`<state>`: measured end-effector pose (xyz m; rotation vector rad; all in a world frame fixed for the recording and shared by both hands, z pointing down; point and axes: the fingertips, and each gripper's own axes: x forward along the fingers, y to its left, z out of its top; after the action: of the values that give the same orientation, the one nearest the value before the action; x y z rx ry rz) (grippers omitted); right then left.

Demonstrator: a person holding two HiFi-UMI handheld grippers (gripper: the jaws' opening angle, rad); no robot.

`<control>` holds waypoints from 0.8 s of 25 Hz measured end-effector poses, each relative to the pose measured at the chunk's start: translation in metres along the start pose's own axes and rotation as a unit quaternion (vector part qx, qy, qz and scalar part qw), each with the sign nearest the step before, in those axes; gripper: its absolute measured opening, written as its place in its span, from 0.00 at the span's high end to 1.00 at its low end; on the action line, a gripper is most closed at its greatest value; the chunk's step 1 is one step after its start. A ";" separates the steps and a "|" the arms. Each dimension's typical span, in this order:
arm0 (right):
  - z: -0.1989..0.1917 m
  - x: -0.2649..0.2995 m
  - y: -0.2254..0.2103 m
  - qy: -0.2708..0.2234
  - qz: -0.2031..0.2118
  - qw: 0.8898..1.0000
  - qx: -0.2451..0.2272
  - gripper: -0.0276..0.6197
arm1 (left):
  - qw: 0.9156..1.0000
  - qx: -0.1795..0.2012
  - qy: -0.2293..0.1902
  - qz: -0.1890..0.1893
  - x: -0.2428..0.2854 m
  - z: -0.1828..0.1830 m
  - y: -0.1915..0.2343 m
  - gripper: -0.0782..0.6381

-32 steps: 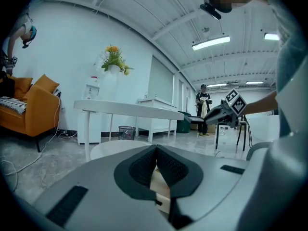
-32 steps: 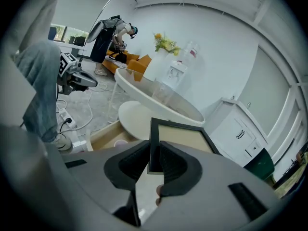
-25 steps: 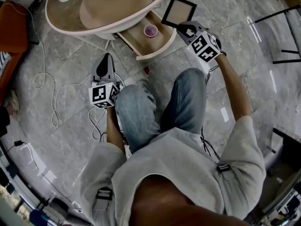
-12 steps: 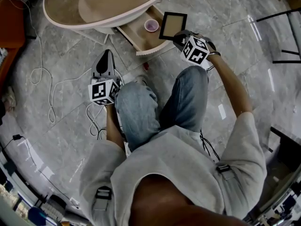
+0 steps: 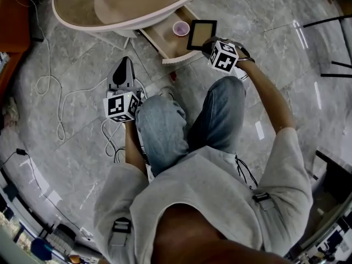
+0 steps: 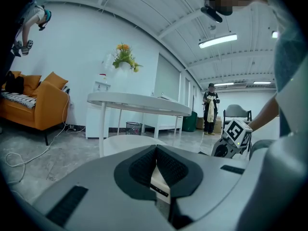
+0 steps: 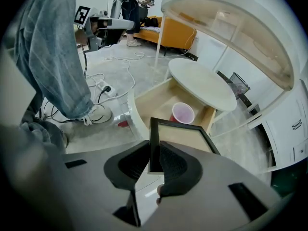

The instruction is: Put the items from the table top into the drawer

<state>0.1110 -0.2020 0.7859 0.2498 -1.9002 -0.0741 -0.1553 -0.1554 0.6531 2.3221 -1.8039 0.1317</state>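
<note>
Cable: a white cable (image 5: 52,87) loops over the grey floor (image 5: 82,158), at the far left.
Left forearm: the left forearm (image 5: 131,147) lies close along the left thigh, with the elbow tucked in at the person's side.
Left tool: the left tool (image 5: 125,63) is held low and about level and points toward the tabletop. Its own view shows the left tool (image 6: 156,149) closed pad to pad, with nothing gripped.
Tabletop: the round tabletop (image 5: 77,26) sits at the top of the head view, well apart from the left tool.
Drawer: the drawer (image 5: 159,40) is pulled open below the tabletop's near edge, with a pale wood inside (image 7: 154,102).
Cup: a pink cup (image 5: 181,28) stands upright inside the drawer, at its far end (image 7: 183,113).
Picture frame: a black picture frame (image 5: 201,34) hangs over the drawer's right near corner, just beside the cup. Whether the frame (image 7: 180,134) touches the drawer cannot be told.
Right tool: the right tool (image 5: 207,44) tips steeply down, its pads clamped on the frame's near edge (image 7: 155,150).
Right forearm: the right forearm (image 5: 269,100) stretches forward past the right knee, bare below a grey sleeve.
</note>
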 end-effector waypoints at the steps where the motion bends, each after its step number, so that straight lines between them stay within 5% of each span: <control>1: 0.000 0.002 0.001 0.005 0.005 1.000 0.001 0.83 | 1.000 0.000 0.000 0.001 -0.001 0.000 0.001 0.87; 20: 0.038 0.043 -0.004 0.036 0.049 0.998 -0.020 0.82 | 1.000 -0.003 0.005 0.015 -0.004 -0.004 0.018 0.87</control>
<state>0.0625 -0.2179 0.8120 0.1308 -1.8346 -0.0369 -0.1733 -0.1555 0.6577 2.2867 -1.8333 0.1429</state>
